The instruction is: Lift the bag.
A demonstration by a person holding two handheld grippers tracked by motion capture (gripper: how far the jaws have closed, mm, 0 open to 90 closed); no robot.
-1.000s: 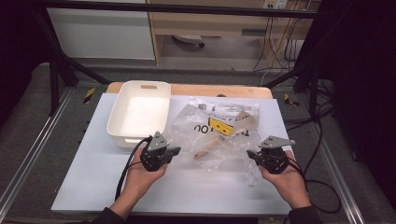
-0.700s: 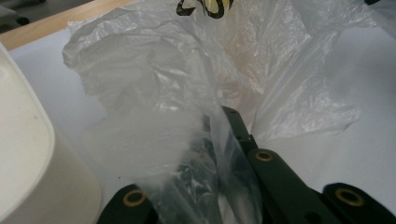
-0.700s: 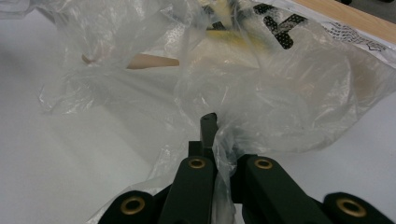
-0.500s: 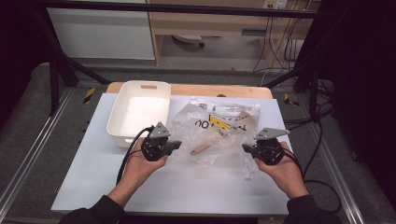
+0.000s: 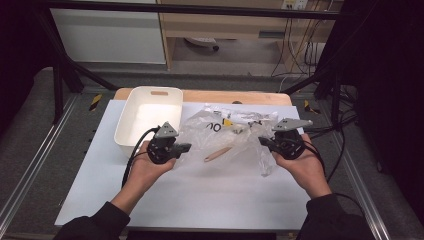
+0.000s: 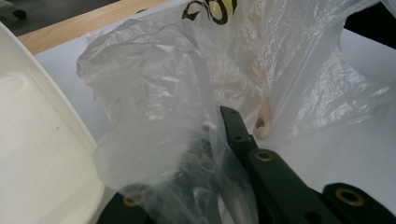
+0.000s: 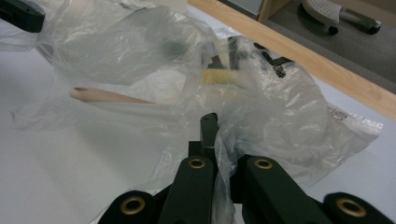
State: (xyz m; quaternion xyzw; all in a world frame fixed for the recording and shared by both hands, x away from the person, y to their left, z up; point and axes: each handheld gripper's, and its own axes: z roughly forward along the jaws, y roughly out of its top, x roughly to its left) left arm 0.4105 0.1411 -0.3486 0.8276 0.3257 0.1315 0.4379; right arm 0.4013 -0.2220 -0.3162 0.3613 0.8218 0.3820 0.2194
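A clear plastic bag (image 5: 225, 131) with black and yellow print hangs stretched between my two grippers, just above the white table top. My left gripper (image 5: 185, 148) is shut on the bag's left edge; in the left gripper view the film bunches over the jaws (image 6: 211, 130) and hides one of them. My right gripper (image 5: 263, 142) is shut on the bag's right edge, with film pinched between its jaws (image 7: 211, 125). Inside the bag lies a wooden handle (image 5: 218, 153) (image 7: 106, 95) with a yellowish part (image 7: 224, 77) at its far end.
A white plastic bin (image 5: 148, 119) stands at the back left, close beside my left gripper, its wall (image 6: 42, 154) near the jaws. The wooden table edge (image 5: 200, 95) runs behind. Cables trail from both grippers. White table surface (image 5: 210, 195) lies in front.
Both hands have risen and moved away from the person, lifting the bag's two edges off the table. The bag now stands taller between them, and the wooden handle has shifted with it.
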